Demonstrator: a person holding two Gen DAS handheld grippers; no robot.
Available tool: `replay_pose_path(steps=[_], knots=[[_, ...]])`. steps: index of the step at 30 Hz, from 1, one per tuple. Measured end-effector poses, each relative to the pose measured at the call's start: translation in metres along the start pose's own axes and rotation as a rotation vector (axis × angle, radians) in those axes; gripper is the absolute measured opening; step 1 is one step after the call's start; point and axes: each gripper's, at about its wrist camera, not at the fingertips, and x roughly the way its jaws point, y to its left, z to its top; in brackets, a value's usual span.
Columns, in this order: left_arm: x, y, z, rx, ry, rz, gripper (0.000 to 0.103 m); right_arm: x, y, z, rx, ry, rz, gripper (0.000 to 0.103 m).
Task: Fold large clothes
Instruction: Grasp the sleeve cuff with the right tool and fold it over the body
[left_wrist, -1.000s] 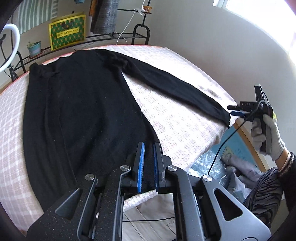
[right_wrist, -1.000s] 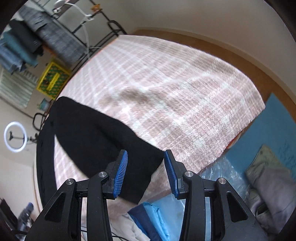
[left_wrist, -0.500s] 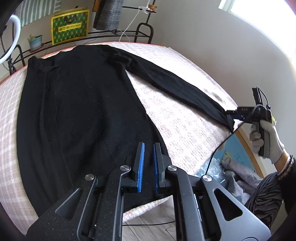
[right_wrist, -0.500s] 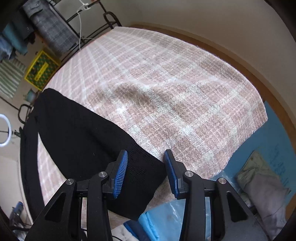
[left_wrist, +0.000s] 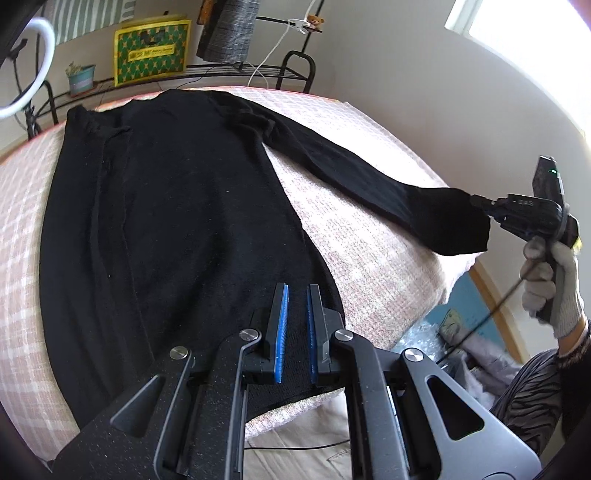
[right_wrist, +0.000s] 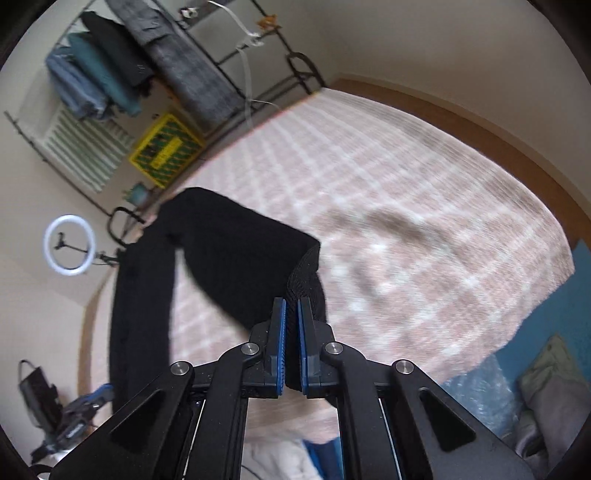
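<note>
A long black sweater (left_wrist: 166, 221) lies flat on the pink checked bed (left_wrist: 369, 258), with one sleeve (left_wrist: 351, 173) stretched out to the right. My left gripper (left_wrist: 296, 291) is at the lower right corner of the hem, shut with ribbed black fabric between its blue pads. My right gripper (right_wrist: 291, 306) is shut on the sleeve's cuff (right_wrist: 306, 273) and holds it off the bed. From the left wrist view, the right gripper (left_wrist: 476, 201) shows in a gloved hand (left_wrist: 554, 280), the cuff (left_wrist: 454, 221) hanging from it. The left gripper (right_wrist: 92, 398) appears blurred at the lower left of the right wrist view.
Behind the bed stands a black metal rack (left_wrist: 295, 70) with hanging clothes (right_wrist: 110, 74), a yellow-green box (left_wrist: 151, 48) and a small pot (left_wrist: 81, 77). A ring light (right_wrist: 70, 245) stands to the left. On the floor right of the bed lie a blue mat (right_wrist: 554, 314) and grey clothes (right_wrist: 546, 391).
The right gripper's jaws have shut on the sleeve cuff and lifted it off the bed's edge, up and towards the sweater's body. The left gripper stays shut at the hem.
</note>
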Motion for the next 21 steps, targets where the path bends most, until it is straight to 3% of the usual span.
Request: replay_pose_path(steps=[5,13,18,21], knots=[[-0.011,0.017,0.003,-0.064,-0.027,-0.003,0.006,0.003,0.067,-0.013,-0.107,0.018,0.129,0.005],[-0.028,0.048,0.004,-0.155,-0.076,0.015,0.006,0.037,0.181,-0.068,-0.335,0.168,0.323,0.005],[-0.03,0.059,0.002,-0.191,-0.071,0.008,0.006,0.085,0.217,-0.122,-0.426,0.319,0.336,0.005],[-0.026,0.063,-0.001,-0.217,-0.049,-0.021,0.006,0.108,0.235,-0.152,-0.516,0.379,0.296,0.005]])
